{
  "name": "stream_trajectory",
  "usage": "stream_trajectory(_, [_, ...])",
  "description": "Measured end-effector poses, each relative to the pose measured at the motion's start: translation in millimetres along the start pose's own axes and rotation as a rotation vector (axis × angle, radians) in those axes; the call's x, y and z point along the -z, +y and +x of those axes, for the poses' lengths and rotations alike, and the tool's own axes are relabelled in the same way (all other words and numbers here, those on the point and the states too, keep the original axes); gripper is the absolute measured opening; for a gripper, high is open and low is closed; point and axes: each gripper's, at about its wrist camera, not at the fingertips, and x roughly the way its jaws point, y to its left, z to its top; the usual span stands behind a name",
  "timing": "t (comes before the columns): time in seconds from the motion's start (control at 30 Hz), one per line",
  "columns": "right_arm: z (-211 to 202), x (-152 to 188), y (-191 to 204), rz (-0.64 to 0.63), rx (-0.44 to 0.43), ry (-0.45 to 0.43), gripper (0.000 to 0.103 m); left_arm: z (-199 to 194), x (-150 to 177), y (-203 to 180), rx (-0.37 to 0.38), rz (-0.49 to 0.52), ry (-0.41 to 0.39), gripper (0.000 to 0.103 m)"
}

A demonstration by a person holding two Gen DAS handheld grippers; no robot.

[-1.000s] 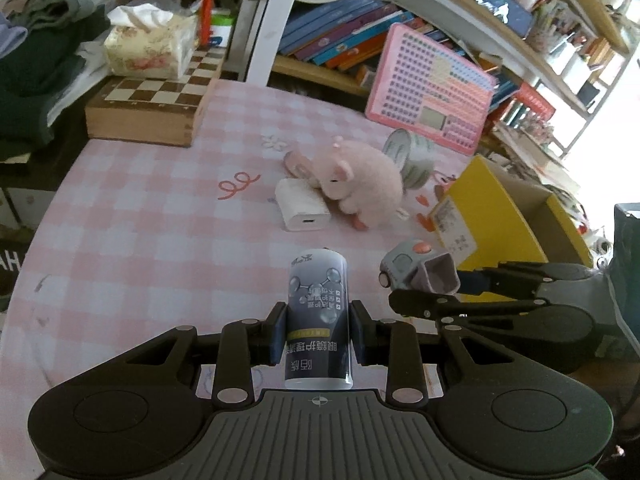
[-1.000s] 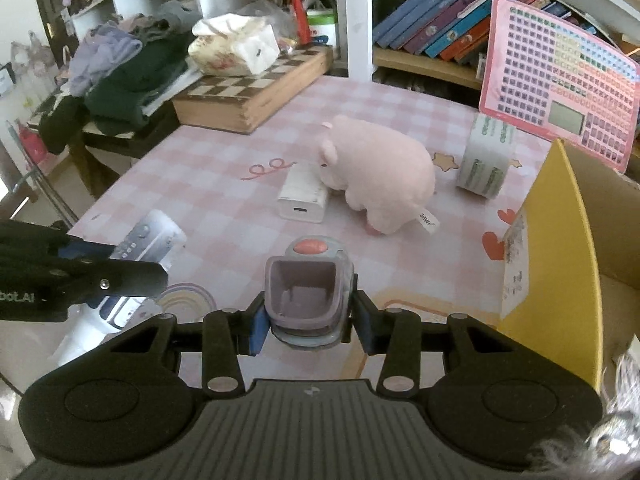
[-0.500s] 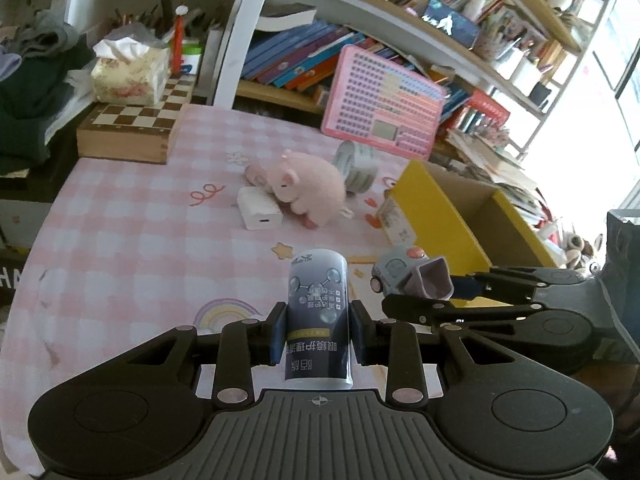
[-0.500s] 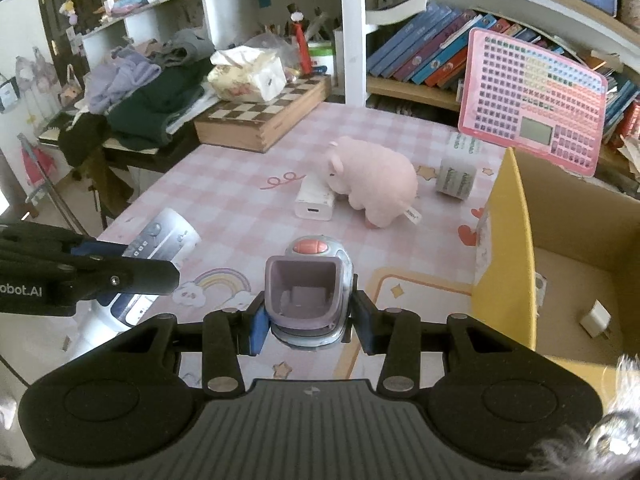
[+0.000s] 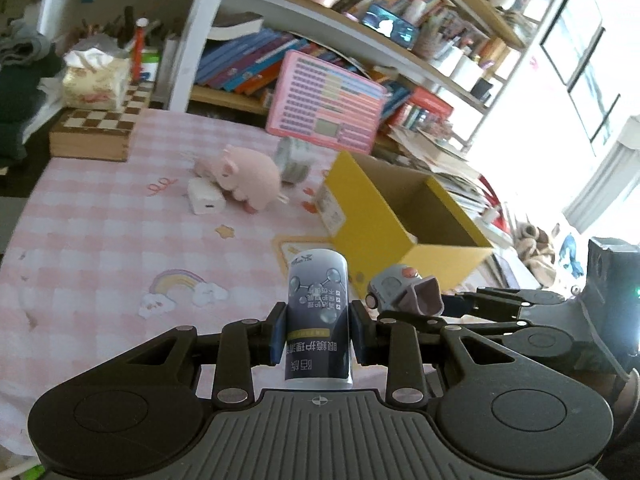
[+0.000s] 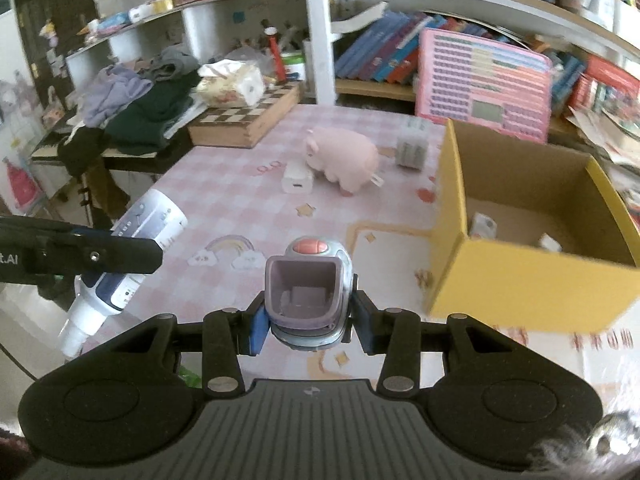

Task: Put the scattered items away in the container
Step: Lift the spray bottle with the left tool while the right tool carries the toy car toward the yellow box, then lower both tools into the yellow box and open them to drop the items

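My left gripper (image 5: 318, 330) is shut on a grey spray bottle (image 5: 318, 312) with Chinese print, held high above the pink checked table (image 5: 100, 220). My right gripper (image 6: 308, 320) is shut on a small grey toy car (image 6: 308, 292) with a red button. The yellow cardboard box (image 6: 528, 276) stands open to the right, with small items inside. A pink plush pig (image 6: 344, 158), a white charger (image 6: 296, 178) and a grey-green roll (image 6: 410, 150) lie on the table. The bottle also shows in the right wrist view (image 6: 140, 232).
A chessboard box (image 6: 248, 120) with a tissue pack (image 6: 232, 84) sits at the table's far left. A pink keyboard toy (image 6: 484, 88) leans on the bookshelf behind the box. Clothes (image 6: 136, 108) are piled on a side table to the left.
Both grippers have risen and pulled back from the table with their loads still held. The box has come more into view, and its inside now shows.
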Motion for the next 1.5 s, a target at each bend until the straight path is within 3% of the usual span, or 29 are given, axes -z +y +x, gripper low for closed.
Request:
stream_trajectory(0.7, [-50, 47, -31, 0.145, 0.144, -0.003, 0.04, 24, 8, -51, 0.159, 0.108, 0.076, 0.031])
stream_trajectory(1.5, [-70, 54, -126, 0.251, 0.23, 0.005, 0.04, 95, -22, -122, 0.241, 0.189, 0.132, 0.031])
